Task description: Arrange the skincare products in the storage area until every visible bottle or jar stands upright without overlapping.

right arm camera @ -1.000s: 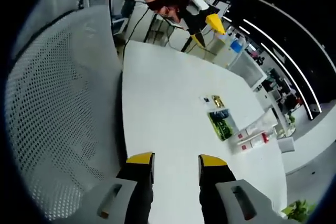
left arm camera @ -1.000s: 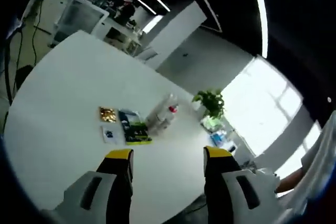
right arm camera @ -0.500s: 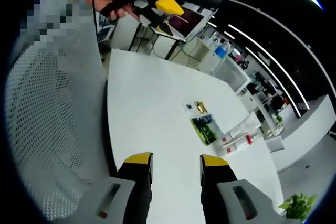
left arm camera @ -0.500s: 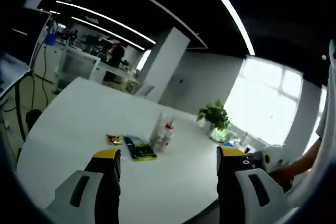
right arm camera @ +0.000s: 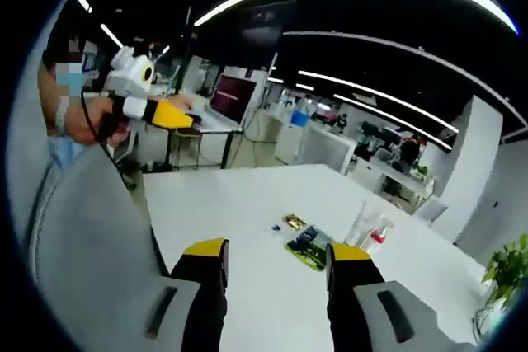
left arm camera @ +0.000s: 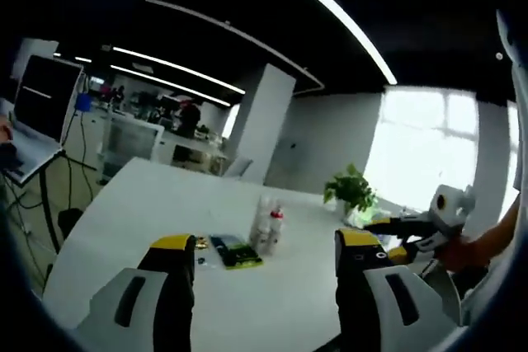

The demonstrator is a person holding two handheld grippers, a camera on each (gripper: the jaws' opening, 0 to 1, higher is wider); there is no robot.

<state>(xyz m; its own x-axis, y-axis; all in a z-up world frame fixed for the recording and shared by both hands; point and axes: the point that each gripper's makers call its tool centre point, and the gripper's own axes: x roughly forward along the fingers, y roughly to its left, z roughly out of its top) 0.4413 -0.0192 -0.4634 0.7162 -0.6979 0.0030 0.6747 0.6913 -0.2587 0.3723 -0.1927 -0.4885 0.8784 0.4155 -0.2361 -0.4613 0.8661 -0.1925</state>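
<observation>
A small group of skincare products sits mid-table. It holds a few clear bottles (left arm camera: 264, 228), one with a red cap (left arm camera: 276, 215), a flat green-and-black pack (left arm camera: 237, 253) and a small gold item (left arm camera: 200, 243). From the left gripper view the bottles look upright. My left gripper (left arm camera: 266, 245) hangs open above the near table edge, well short of them. The right gripper view has the bottles (right arm camera: 365, 227), the pack (right arm camera: 306, 250) and the gold item (right arm camera: 292, 222) ahead of my open right gripper (right arm camera: 277, 251). Neither holds anything.
The white table (left arm camera: 132, 204) is wide and bare around the group. A mesh chair back (right arm camera: 82, 237) stands at left in the right gripper view. A potted plant (left arm camera: 351, 189) stands at the far edge. Desks and monitors fill the room behind.
Both cameras have tilted up from looking down at the table to looking level across it. The products lie where they were, and both grippers stay open.
</observation>
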